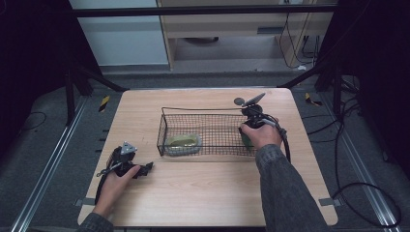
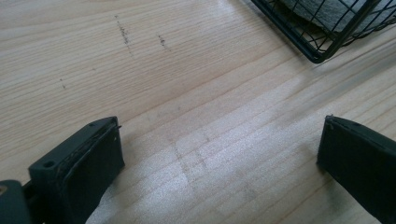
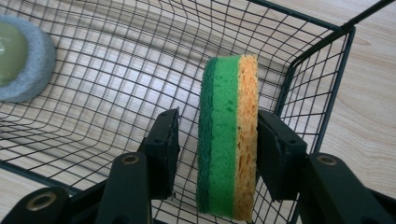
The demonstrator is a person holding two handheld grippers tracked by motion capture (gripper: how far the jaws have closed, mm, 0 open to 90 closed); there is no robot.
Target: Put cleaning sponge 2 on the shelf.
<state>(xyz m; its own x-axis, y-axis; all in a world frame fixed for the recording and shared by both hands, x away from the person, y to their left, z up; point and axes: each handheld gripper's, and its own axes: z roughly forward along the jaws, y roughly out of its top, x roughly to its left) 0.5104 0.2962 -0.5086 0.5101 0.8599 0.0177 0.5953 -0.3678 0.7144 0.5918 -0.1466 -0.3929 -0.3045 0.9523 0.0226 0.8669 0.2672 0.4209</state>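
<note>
A sponge [image 3: 229, 135] with dark green, light green and orange layers stands on its edge inside the black wire basket [image 1: 203, 109], at its right end. My right gripper [image 3: 218, 119] reaches into the basket [image 3: 322, 25] with the sponge between its jaws. The right jaw lies against the orange side and the left jaw stands a little off the green side, so the gripper is open. A hand covers most of this gripper [image 1: 254, 118] in the high view. My left gripper [image 1: 145, 168] rests on the table left of the basket, wide open with nothing in it [image 2: 219, 135].
A round grey pad with a pale green top [image 1: 183, 143] lies at the basket's left end, also seen as a grey pad [image 3: 18, 56] in the right gripper view. The basket's corner [image 2: 317, 53] is just ahead of the left gripper. Bare wooden table [image 1: 203, 188] spreads in front.
</note>
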